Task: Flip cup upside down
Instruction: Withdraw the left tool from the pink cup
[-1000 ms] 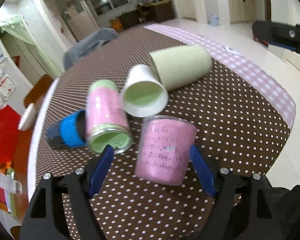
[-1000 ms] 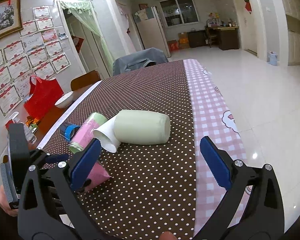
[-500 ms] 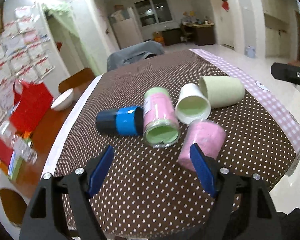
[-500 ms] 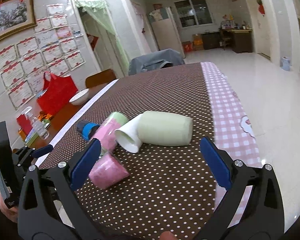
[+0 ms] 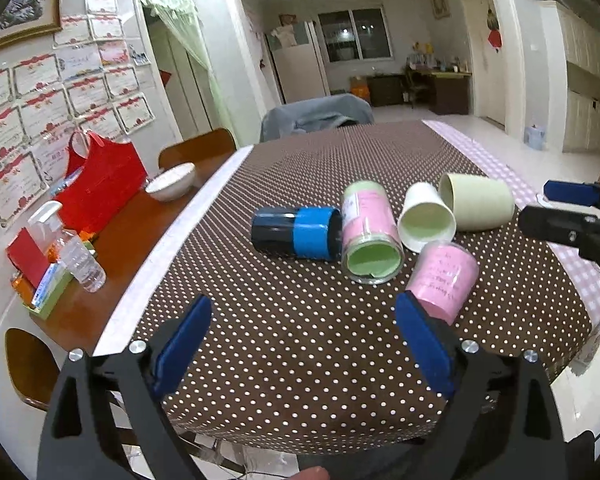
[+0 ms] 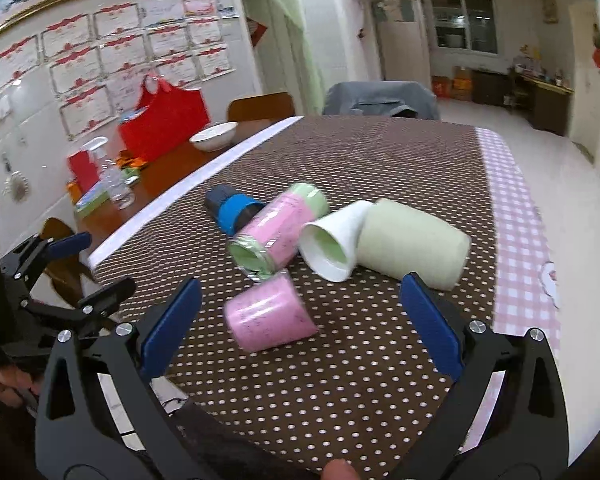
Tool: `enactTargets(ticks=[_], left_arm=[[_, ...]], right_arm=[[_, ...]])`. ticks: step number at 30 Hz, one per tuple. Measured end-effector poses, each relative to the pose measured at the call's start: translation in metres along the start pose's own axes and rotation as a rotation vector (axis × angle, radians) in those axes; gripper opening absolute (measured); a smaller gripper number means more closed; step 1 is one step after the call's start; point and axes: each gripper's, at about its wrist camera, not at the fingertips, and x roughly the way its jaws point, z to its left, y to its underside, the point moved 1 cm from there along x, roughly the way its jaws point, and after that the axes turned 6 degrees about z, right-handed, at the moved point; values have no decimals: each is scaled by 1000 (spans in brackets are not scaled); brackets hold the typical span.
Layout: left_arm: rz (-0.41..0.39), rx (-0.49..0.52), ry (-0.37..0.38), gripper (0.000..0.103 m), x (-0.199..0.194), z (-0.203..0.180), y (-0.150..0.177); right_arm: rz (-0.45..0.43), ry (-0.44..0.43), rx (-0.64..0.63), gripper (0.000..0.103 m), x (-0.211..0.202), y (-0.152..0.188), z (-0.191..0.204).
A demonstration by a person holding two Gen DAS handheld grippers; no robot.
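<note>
A small pink cup [image 5: 442, 278] [image 6: 270, 314] stands upside down on the dotted brown tablecloth [image 5: 300, 340], apart from both grippers. Behind it several cups lie on their sides: a pink-and-green jar [image 5: 370, 232] [image 6: 274, 232], a white cup [image 5: 426, 216] [image 6: 334, 242], a pale green cup [image 5: 476, 200] [image 6: 414, 244] and a blue-and-black cup [image 5: 296, 232] [image 6: 230, 208]. My left gripper [image 5: 304, 344] is open and empty, drawn back near the table's front edge. My right gripper [image 6: 296, 332] is open and empty, in front of the pink cup.
A pink checked strip [image 6: 516, 216] runs along the table's right side. On the wooden side table [image 5: 112, 248] at left stand a white bowl [image 5: 170, 186], a red bag [image 5: 100, 184] and a plastic bottle [image 5: 82, 262]. A grey-covered chair [image 5: 316, 116] stands at the far end.
My left gripper has let go of the small pink cup, left it upside down on the cloth, and pulled back and up. My right gripper has swung left towards the cups.
</note>
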Motion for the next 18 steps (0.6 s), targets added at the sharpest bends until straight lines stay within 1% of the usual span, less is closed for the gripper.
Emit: enactTargets(ticks=[2,8,15,18], left_arm=[[-23,-12,-1,97,-5,4,-1],[-50,-35,4,99,-11,12,-3],[-61,-44,9,99,-15,15,-2],[-63,-51,6,99,-16,14,-3]], right_arm=[[1,-21,-21,97,-1,-2,3],[13,-46,-79,97,1,-8,14],[24,-68,-184,97,3,-11,27],[24,-45,-254,97,7,-12,33]])
